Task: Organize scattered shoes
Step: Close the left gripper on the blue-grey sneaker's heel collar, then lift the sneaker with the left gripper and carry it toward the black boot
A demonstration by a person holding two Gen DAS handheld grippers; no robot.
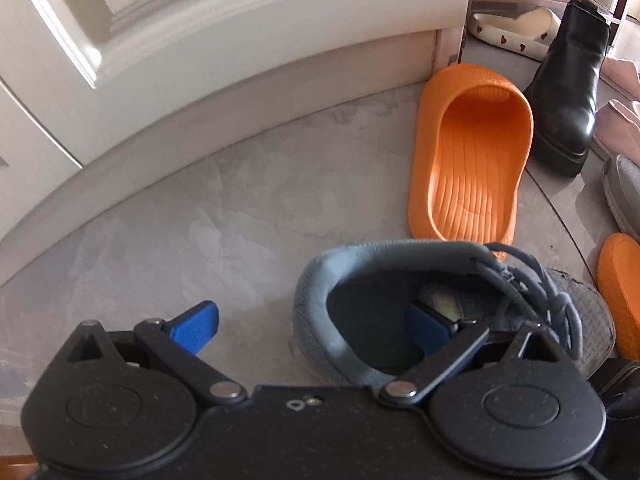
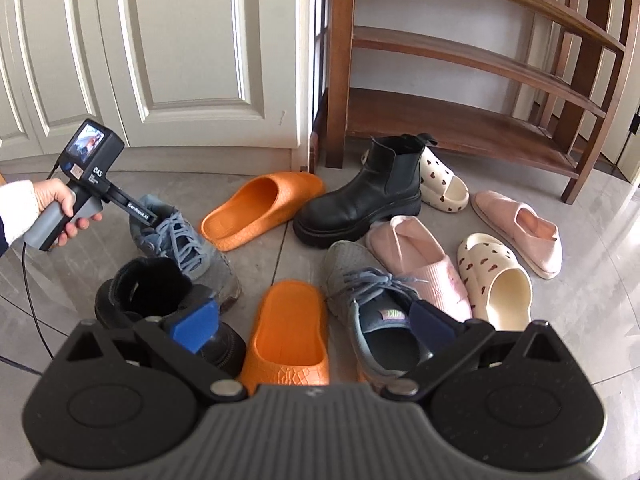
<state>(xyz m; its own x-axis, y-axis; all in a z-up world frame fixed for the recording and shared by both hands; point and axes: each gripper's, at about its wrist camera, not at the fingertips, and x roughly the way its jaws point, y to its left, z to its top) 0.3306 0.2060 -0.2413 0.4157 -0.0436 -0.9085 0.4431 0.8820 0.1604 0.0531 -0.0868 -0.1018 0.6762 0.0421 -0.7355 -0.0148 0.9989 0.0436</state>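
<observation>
Left tool (image 1: 316, 326) astride grey sneaker's (image 1: 400, 280) heel collar.

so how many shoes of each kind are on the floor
orange slides: 2
black boots: 2
grey-blue sneakers: 2
pink slippers: 2
cream heart-print slides: 2
total: 10

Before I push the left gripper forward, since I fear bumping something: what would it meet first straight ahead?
Likely the grey sneaker: the left gripper straddles its heel collar, one finger already inside. Beyond lies the orange slipper; depth is unclear.
</observation>
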